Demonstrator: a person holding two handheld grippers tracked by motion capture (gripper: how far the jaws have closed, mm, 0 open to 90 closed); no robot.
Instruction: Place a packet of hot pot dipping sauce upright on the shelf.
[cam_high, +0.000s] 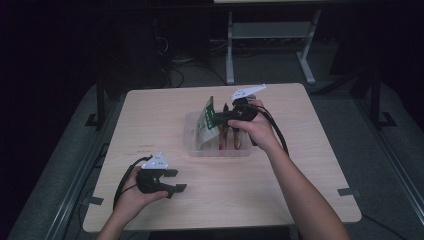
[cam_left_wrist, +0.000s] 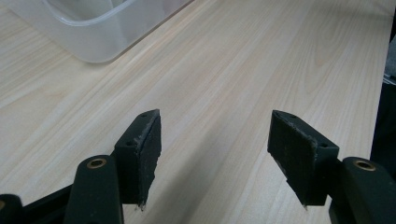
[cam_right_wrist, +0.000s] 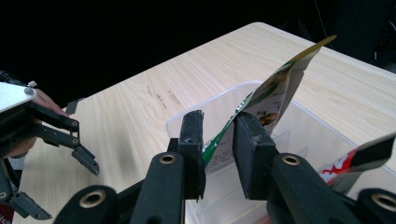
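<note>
A green and white packet (cam_high: 208, 117) stands on edge in a clear plastic bin (cam_high: 192, 145) at the middle of the table. My right gripper (cam_high: 216, 120) reaches over the bin from the right. In the right gripper view the packet (cam_right_wrist: 280, 88) runs between the jaws of that gripper (cam_right_wrist: 219, 140), which stand slightly apart with a gap beside the sheet, so it is open. My left gripper (cam_high: 179, 181) rests low near the table's front left. Its jaws (cam_left_wrist: 219, 154) are wide open over bare wood.
Red packets (cam_high: 232, 142) lie in the bin, and one red packet's corner (cam_right_wrist: 355, 158) sticks up at the right. A corner of the bin (cam_left_wrist: 93, 32) lies ahead of the left gripper. The wooden table (cam_high: 150, 115) has open wood all around the bin.
</note>
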